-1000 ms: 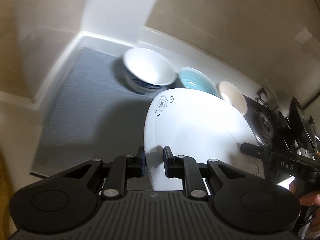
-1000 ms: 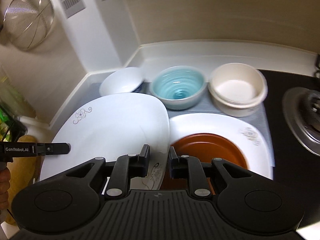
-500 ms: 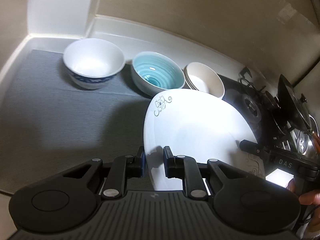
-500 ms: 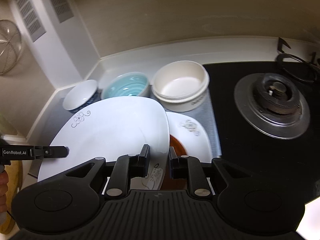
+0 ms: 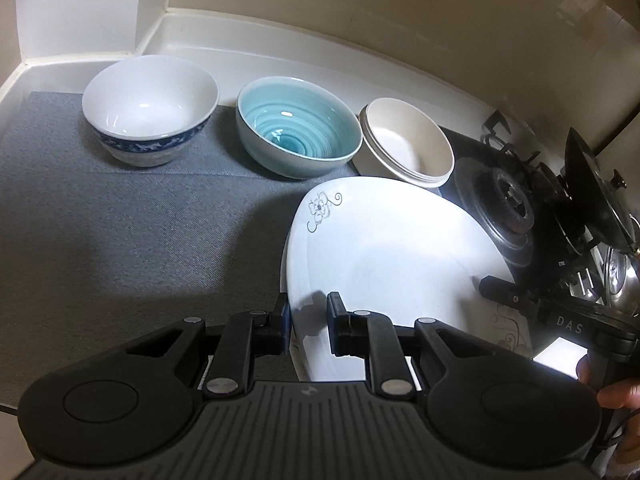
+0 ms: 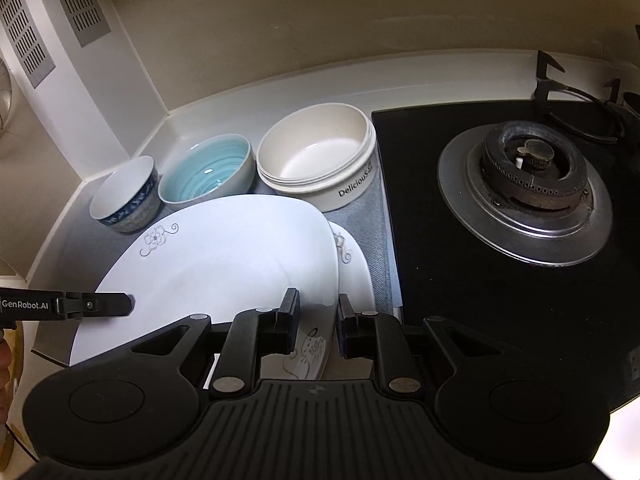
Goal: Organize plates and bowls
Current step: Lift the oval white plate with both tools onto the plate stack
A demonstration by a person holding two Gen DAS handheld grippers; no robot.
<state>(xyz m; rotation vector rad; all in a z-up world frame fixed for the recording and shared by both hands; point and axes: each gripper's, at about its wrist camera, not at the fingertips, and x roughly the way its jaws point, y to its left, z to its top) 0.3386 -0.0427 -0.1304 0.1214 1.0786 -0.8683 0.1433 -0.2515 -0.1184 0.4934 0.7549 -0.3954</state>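
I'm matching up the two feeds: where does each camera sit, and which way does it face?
Left wrist: on the left gripper, looking down across the white plate at the bowls; the right gripper and a hand show.
Right wrist: on the right gripper, facing plate, bowls, and stove burner; the left gripper's tip shows.
Shared: plate, three bowls.

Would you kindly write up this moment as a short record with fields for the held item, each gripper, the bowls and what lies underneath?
held item: square white plate with a flower print, carried by both grippers
left gripper: shut on the plate's left edge
right gripper: shut on the plate's right edge
bowls: blue-rimmed bowl, turquoise bowl and cream bowl in a row at the back of the grey mat
underneath: a second patterned plate on the mat, partly covered
beside: gas burner
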